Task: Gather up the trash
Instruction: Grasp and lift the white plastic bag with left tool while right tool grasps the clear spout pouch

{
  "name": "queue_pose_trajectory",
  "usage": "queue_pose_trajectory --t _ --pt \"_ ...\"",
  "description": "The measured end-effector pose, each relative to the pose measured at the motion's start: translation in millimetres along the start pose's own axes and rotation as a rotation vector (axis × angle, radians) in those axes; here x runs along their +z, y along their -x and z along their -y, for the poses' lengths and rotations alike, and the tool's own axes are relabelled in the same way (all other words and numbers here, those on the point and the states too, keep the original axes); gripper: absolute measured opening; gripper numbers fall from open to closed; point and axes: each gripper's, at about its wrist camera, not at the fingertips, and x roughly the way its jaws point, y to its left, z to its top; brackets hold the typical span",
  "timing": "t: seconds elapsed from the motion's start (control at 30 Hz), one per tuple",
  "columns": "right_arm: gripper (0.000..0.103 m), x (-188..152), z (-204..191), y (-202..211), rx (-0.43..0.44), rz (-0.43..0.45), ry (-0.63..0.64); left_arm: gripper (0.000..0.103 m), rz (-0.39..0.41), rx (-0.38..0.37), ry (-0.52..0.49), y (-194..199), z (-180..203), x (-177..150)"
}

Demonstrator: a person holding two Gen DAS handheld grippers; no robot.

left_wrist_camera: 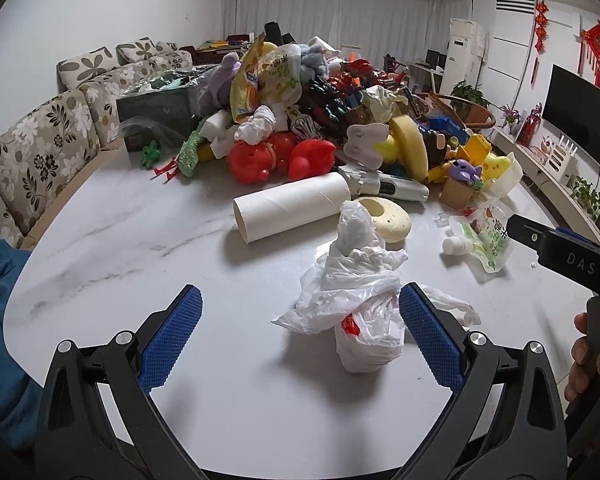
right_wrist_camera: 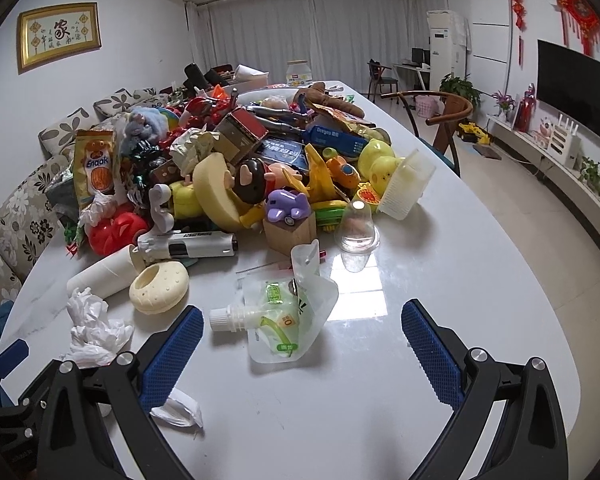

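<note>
Your left tool (left_wrist_camera: pixel 300 330) gapes wide around the crumpled plastic bag (left_wrist_camera: pixel 356 304); only your right view shows your right tool (right_wrist_camera: pixel 302 346), wide too, facing the spouted pouch (right_wrist_camera: pixel 284 316).

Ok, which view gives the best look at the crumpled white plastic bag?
The left wrist view: the white plastic bag stands nearly whole between the open fingers of the left gripper, something red showing inside. In the right wrist view the bag sits at the left, partly behind the right gripper.
</note>
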Motion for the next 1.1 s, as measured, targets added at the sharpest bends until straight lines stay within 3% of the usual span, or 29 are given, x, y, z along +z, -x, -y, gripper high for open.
queue_pose_trajectory --t 0.7,1.1 --pt "0.098 0.5 -3.2 -13.8 0.007 -0.025 0.005 0.096 -0.012 -0.005 -0.022 -3.5 8.2 -3.1" --pt "0.098 11.5 -6.5 -69.9 0.014 -0.125 0.026 0.096 -0.040 -0.020 -0.010 -16.4 2.7 -3.7"
